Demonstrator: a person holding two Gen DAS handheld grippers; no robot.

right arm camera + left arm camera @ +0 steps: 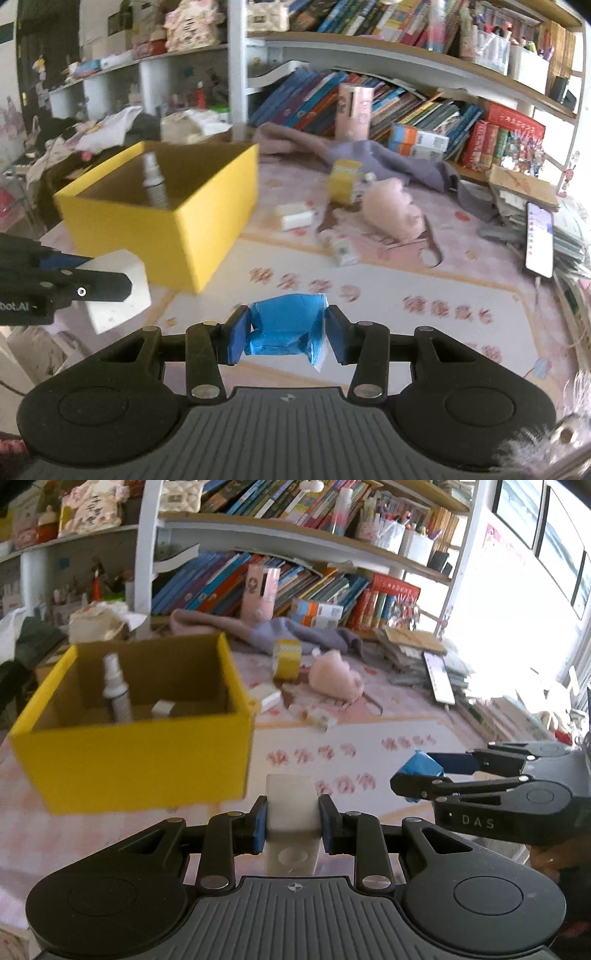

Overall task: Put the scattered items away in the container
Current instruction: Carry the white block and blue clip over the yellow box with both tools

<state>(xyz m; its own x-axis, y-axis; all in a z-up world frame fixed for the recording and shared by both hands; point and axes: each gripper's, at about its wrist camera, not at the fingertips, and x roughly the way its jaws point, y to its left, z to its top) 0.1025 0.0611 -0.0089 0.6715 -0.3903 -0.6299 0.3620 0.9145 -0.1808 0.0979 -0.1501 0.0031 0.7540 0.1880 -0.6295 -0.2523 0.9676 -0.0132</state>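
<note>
Carrying both loads — left gripper (291,821) fingers clenched on white block (291,806), right gripper (286,334) fingers on blue packet (286,328); yellow box (140,760) upper left of frame — left hand nearer.

Both the left gripper (291,825) and the right gripper (286,334) are matte black, with blue pads (259,825) on the fingers, silver screws at the linkage pivots, round discs at four and eight o'clock, ribbed grey housing at six o'clock, and white "DAS" lettering on one arm.

Bright daylight from window (535,535) at right, glare blown out there; motion blur throughout; fisheye bending shelves (369,48) at edges.
</note>
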